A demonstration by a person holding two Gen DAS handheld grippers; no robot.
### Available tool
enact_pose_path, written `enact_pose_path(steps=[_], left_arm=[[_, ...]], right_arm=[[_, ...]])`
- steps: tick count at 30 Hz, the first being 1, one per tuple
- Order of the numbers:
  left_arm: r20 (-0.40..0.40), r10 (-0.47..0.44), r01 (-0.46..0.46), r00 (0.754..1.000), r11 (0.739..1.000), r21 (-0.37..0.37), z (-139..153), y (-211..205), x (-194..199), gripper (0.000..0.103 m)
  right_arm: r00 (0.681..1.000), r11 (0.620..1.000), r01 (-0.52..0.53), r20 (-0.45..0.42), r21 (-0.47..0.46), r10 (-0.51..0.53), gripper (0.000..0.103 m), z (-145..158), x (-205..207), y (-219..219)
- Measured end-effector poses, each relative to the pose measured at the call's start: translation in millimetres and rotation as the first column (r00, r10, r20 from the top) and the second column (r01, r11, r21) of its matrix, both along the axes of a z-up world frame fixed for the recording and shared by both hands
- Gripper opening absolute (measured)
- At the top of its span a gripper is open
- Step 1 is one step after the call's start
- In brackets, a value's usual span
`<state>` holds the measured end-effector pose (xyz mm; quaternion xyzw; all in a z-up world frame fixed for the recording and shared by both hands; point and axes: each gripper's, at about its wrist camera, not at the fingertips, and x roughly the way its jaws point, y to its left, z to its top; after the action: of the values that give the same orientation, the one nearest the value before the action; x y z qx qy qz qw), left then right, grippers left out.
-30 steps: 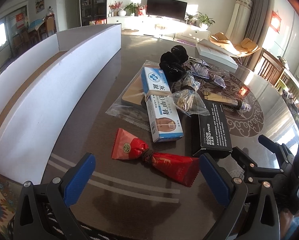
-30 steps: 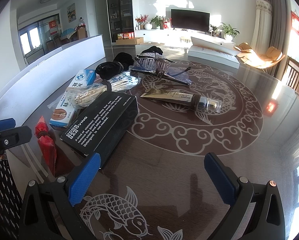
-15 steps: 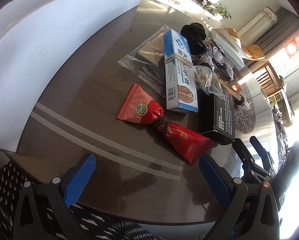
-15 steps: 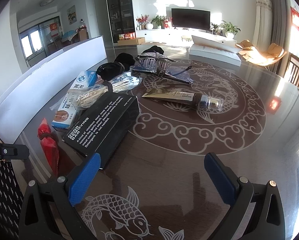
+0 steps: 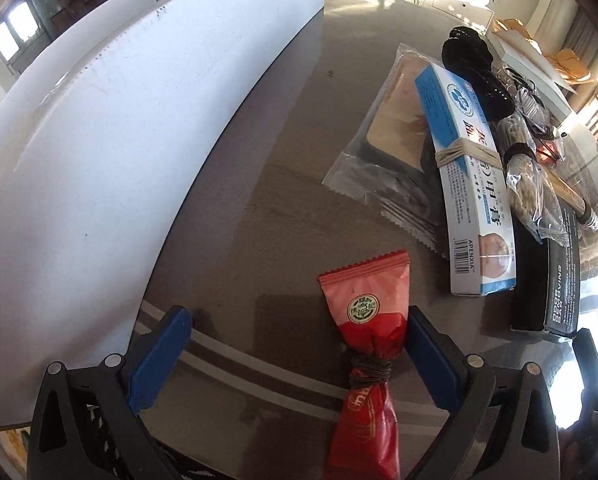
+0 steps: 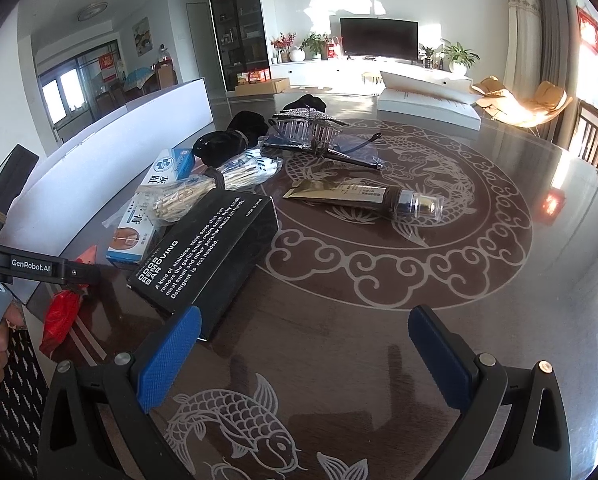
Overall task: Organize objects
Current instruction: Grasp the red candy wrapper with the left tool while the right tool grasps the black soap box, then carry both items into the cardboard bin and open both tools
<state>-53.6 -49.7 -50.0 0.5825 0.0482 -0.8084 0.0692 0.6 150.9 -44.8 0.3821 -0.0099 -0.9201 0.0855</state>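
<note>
My left gripper (image 5: 295,356) is open low over the table's near edge. A red packet tied at its waist (image 5: 369,320) lies between its fingers, close against the right blue pad (image 5: 431,360). The packet also shows in the right wrist view (image 6: 61,316) under the left gripper's body. My right gripper (image 6: 305,358) is open and empty above the table, its left pad next to a black "odor removing bar" box (image 6: 207,258). A blue and white carton (image 5: 465,184) with a rubber band lies beyond the packet.
A long white box wall (image 5: 111,148) runs along the left. Further back lie a clear pouch (image 5: 387,152), a bag of sticks (image 6: 203,192), black cloth bundles (image 6: 223,144), hair clips (image 6: 307,128), a gold tube (image 6: 363,196) and a white box (image 6: 427,100).
My left gripper has dropped and moved forward, so the red packet now lies between its fingers. The right gripper has stayed almost still.
</note>
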Motion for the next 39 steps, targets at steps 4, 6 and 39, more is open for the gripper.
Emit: enact_pose_path(steps=[4, 6, 39], left_arm=[[0.047, -0.030, 0.028, 0.998, 0.999, 0.033, -3, 4, 8, 0.103], [0.068, -0.091, 0.091, 0.993, 0.996, 0.007, -2, 15, 11, 0.103], [-0.355, -0.096, 0.189, 0.930, 0.953, 0.237, 85, -33, 82, 0.018]], right_arm=[[1.000, 1.000, -0.001, 0.001, -0.002, 0.001, 0.103, 0, 0, 0], [1.000, 1.000, -0.002, 0.003, -0.005, 0.002, 0.103, 0, 0, 0], [0.877, 0.950, -0.025, 0.450, -0.312, 0.171, 0.059, 37, -61, 17]])
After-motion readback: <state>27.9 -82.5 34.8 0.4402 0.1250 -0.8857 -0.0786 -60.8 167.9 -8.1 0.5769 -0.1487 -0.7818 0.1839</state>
